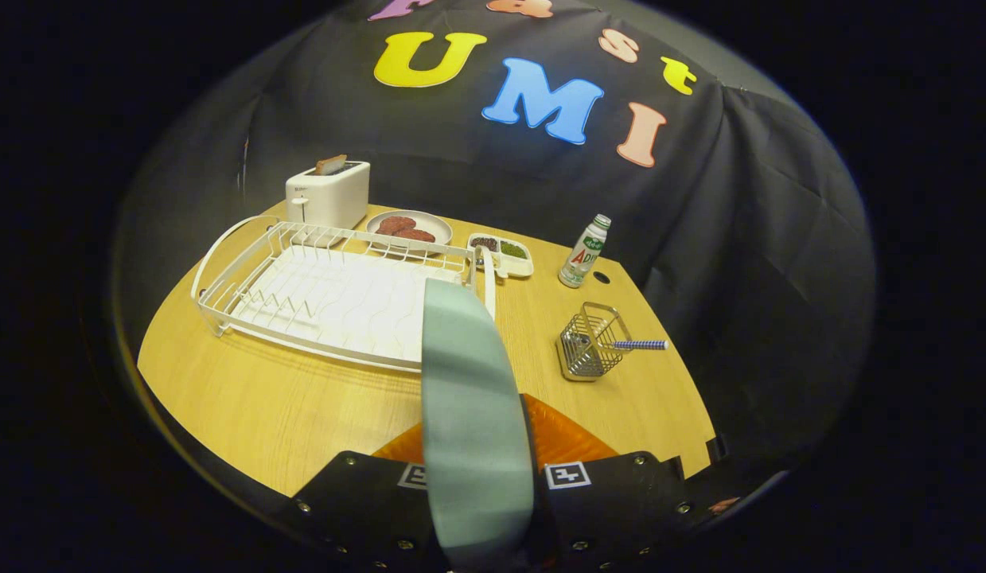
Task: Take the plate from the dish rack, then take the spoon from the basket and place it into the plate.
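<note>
A pale grey-green plate (470, 414) stands on edge between my fingers, held up above the wooden table (286, 406). My gripper (477, 465) is shut on the plate, both fingers pressing its faces. Beyond the plate to the left lies the white wire dish rack (333, 294), with nothing standing in it. To the right of the plate stands a small wire basket (592, 344) holding the spoon, whose blue-and-white handle (640, 344) pokes out to the right.
At the back stand a white toaster (328, 193) with a slice in it, a plate of dark patties (409, 228) and a small divided tray (502, 253). A small bottle (585, 251) stands behind the basket. The table's front edge curves near my fingers.
</note>
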